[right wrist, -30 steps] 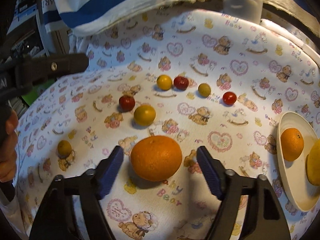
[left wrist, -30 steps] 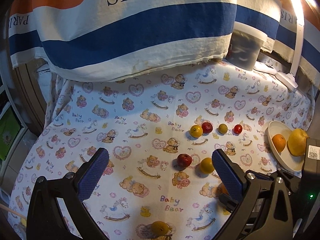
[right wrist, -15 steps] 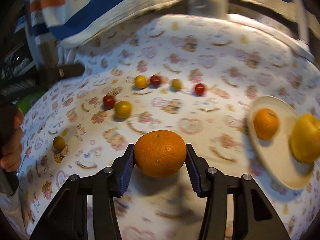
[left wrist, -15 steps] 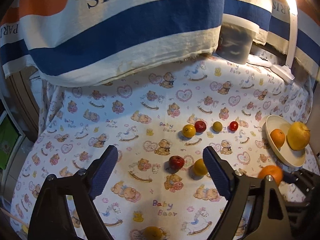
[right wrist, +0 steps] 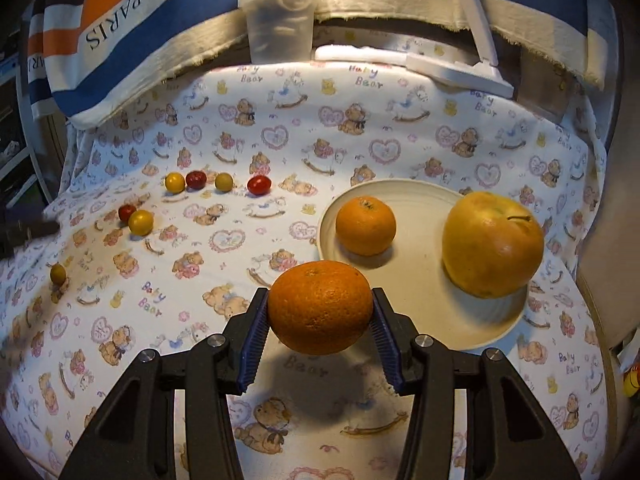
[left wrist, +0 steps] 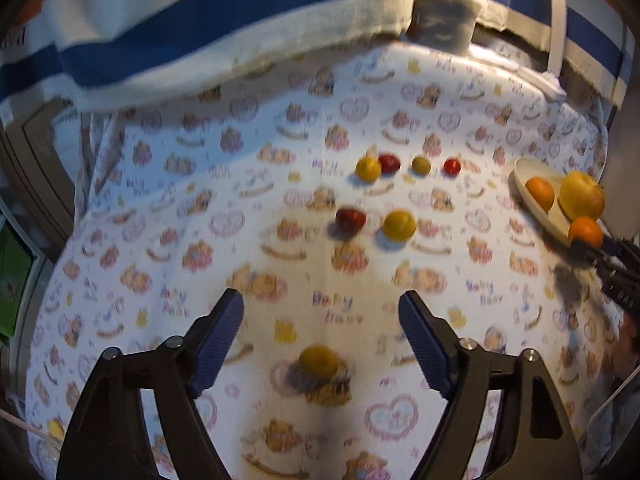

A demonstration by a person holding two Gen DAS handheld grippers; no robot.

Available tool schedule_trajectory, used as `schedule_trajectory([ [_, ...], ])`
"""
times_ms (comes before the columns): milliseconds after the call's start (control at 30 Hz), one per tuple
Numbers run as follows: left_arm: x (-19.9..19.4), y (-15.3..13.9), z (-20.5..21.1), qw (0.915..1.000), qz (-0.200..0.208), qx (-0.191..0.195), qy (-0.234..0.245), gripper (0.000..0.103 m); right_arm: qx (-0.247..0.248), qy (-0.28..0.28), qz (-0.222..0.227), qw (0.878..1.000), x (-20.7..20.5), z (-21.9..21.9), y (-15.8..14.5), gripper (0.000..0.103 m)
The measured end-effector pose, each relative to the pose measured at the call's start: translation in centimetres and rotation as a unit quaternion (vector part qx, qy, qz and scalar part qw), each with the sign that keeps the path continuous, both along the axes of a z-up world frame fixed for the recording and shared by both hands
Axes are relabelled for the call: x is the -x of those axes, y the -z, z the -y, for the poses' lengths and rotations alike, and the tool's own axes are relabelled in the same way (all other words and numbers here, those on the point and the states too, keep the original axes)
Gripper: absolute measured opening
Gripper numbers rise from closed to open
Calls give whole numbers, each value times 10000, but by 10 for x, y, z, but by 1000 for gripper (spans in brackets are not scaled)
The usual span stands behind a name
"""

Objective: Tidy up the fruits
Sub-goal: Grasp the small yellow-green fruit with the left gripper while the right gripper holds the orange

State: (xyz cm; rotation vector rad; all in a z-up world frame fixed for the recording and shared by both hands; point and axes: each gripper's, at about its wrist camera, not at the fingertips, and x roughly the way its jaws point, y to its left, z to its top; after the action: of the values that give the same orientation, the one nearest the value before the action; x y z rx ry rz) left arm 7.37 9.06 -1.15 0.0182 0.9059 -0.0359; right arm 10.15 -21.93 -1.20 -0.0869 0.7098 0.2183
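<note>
Bear-print cloth (right wrist: 280, 128) covers the counter, with a striped towel (right wrist: 120, 40) and a clear tub (right wrist: 280, 20) at the back. Right gripper (right wrist: 320, 320): fingers clamped on an orange (right wrist: 320, 306), held above the cloth at the near rim of the plate (right wrist: 416, 276), which lies just ahead and carries a second orange (right wrist: 365, 225) and a yellow apple (right wrist: 493, 244). Left gripper (left wrist: 322, 340): fingers apart, a small yellow fruit (left wrist: 319, 361) on the cloth between them; six small red and yellow fruits (left wrist: 396, 224) lie farther ahead.

Home: teddy-bear tablecloth (right wrist: 280, 136), desk lamp (right wrist: 472, 56)
</note>
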Motion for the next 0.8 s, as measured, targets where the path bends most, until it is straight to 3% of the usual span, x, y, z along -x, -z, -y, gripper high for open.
schedule_trajectory([
  [133,5,19,1,9994,-342,36,16,47,-90,-52,74,9999,4,0,-4,51],
  [267,9,30,8,9988,-468,-167,2,42,-106,-53,89,9999,6,1,-4,51],
  [400,5,34,4,9985,-522,-135,-88,36,-207,-26,54,9998,6,4,-6,51],
  [467,3,33,2,9984,-543,-87,-156,23,-292,-35,59,9995,7,6,-7,51],
  [800,7,21,13,9995,-299,-59,31,23,-296,-6,49,9996,7,5,-6,51],
])
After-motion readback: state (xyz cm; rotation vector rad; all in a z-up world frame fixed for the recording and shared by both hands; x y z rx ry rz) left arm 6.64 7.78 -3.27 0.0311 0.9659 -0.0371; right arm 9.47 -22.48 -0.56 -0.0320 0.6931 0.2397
